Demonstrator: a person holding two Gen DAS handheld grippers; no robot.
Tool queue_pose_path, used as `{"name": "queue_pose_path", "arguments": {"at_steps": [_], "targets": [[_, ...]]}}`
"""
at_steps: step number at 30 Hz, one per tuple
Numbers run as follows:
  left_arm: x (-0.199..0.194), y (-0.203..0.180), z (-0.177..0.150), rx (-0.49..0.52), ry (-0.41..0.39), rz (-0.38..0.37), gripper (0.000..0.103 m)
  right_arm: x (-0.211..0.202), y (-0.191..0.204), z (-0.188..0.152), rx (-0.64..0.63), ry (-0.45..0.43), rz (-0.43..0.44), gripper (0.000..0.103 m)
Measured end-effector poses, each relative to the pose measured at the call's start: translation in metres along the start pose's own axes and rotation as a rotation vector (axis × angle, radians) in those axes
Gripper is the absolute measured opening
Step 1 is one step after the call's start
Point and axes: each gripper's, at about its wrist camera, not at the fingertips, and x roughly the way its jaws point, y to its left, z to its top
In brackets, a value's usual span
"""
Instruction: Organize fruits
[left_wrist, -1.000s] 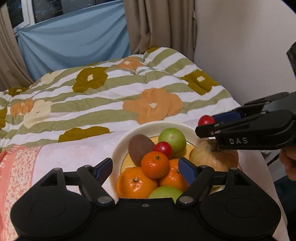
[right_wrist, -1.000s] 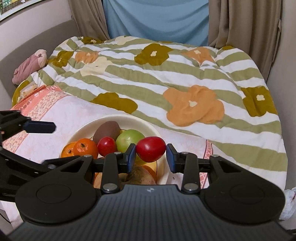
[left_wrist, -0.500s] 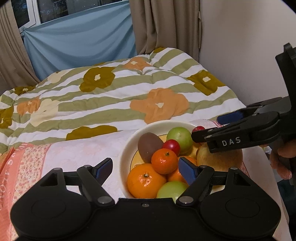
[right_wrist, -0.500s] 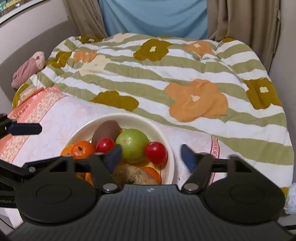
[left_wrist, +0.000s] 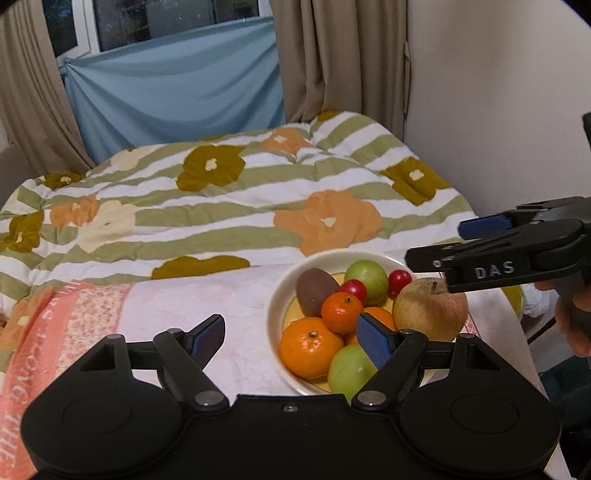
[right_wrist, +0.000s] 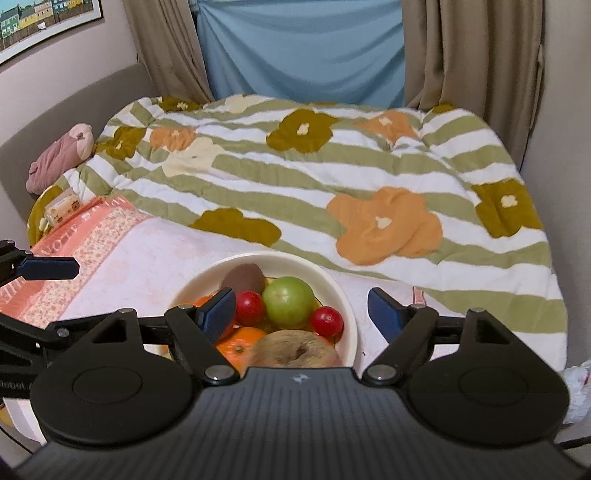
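Hovering right claw (right_wrist: 301, 308), spread, above bowl (right_wrist: 347, 325)

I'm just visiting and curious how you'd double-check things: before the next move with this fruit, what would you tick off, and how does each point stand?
1. Right gripper empty: ok, its jaws have just been opening and nothing sits between them.
2. Left gripper open and empty: ok.
3. Released tomato in the bowl: ok, beside the green fruit.
4. Fruit pile stable: cannot tell; the apple sits at the rim.
5. More fruit outside the bowl: cannot tell, none in view.
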Motion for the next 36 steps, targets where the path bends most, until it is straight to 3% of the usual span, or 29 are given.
{"name": "queue_pose_path", "arguments": {"at_steps": [14, 18, 24, 36], "targets": [[-0.128, 0.068, -0.017, -0.084, -0.172, 0.009, 0.083, -0.147, 0.105, -0.010, 0.043, -0.136, -0.156, 0.101], [-0.153, 0.087, -0.028, -0.105, -0.198, 0.022, 0.098, -0.178, 0.138, -0.020, 0.095, -0.166, -0.210, 0.103], [-0.178, 0.111, -0.046, -0.125, -0.220, 0.016, 0.103, -0.205, 0.181, -0.039, 0.095, -0.184, -0.309, 0.103], [-0.198, 0.124, -0.078, -0.072, -0.237, 0.035, 0.103, -0.226, 0.217, -0.068, 0.156, -0.209, -0.351, 0.103]]}}
